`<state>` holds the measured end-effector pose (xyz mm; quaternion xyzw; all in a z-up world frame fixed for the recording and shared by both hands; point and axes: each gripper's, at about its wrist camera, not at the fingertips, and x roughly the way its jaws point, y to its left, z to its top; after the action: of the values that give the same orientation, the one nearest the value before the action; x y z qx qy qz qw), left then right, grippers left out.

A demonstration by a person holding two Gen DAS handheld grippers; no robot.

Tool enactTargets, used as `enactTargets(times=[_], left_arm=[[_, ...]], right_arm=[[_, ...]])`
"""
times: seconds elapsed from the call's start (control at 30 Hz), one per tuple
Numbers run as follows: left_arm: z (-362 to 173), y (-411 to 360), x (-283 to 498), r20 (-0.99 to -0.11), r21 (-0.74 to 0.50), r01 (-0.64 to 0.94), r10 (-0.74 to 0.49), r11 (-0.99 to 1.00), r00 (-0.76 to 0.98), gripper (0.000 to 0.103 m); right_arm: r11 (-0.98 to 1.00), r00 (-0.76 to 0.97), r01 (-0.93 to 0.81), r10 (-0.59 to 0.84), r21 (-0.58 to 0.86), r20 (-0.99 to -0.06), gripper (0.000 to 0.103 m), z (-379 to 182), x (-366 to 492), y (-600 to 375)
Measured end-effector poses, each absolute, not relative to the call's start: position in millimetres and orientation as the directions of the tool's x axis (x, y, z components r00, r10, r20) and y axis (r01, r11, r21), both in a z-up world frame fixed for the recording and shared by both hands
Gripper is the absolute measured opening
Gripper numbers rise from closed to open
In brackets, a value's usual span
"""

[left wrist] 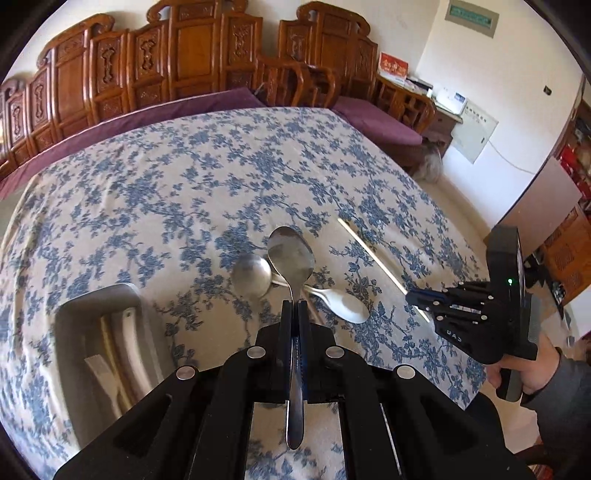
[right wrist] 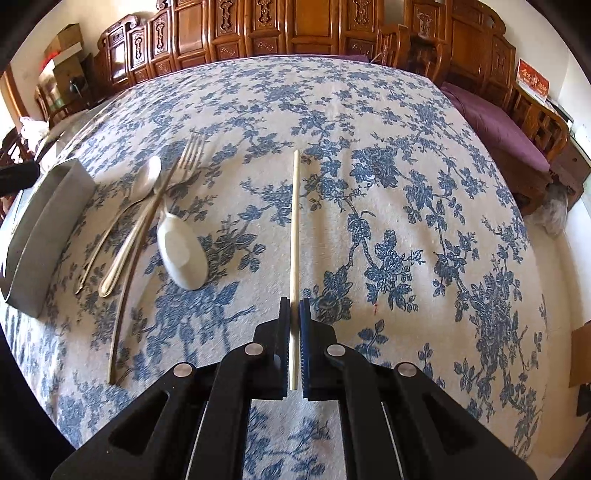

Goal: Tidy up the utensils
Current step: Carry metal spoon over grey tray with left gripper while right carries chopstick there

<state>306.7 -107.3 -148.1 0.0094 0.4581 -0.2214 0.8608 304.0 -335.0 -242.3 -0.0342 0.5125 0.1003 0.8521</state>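
Gripping a spoon (left wrist: 291, 258) – right gripper (right wrist: 294, 314) pinches chopstick (right wrist: 295, 221)

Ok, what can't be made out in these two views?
- Gray tray contents, left wrist view: the left gripper body covers the near end.
- Tray interior, right wrist view: only its outer wall shows.
- Chopstick near end, right wrist view: hidden inside the right gripper.

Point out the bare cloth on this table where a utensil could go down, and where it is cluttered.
Free: the blue floral tablecloth right of the pale wooden chopstick, and the far stretch toward the carved wooden bench. Crowded: between the grey rectangular tray and the chopstick, where the silver fork, metal spoon and white ceramic spoon lie.
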Motion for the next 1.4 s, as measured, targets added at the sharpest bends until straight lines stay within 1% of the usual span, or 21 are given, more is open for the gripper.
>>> enactTargets(times=[0.43,0.83,1.13,1.4], left_arm=[[-129.4,-28.2,289.0,-0.782,-0.185,0.278,-0.313,0.942,0.539,0.002],[-134.0,18.3,284.3,-0.802,-0.164,0.203,-0.250,0.965,0.542,0.002],[-163.8,36.0,286.3,-0.840,-0.174,0.151,-0.227,0.973,0.493,0.002],[-196.4,43.4,290.6,-0.872,-0.164,0.123,-0.202,0.979,0.445,0.002]], right_arm=[[0.962,0.505,-0.252,0.222,0.104,-0.834,0.006,-193.0,278.8,-296.7],[0.931,0.517,-0.348,0.290,0.112,-0.805,0.006,-148.4,258.9,-246.9],[0.895,0.492,-0.434,0.331,0.103,-0.805,0.006,-132.2,251.2,-206.2],[0.871,0.462,-0.480,0.355,0.108,-0.813,0.006,-131.9,249.2,-179.6]])
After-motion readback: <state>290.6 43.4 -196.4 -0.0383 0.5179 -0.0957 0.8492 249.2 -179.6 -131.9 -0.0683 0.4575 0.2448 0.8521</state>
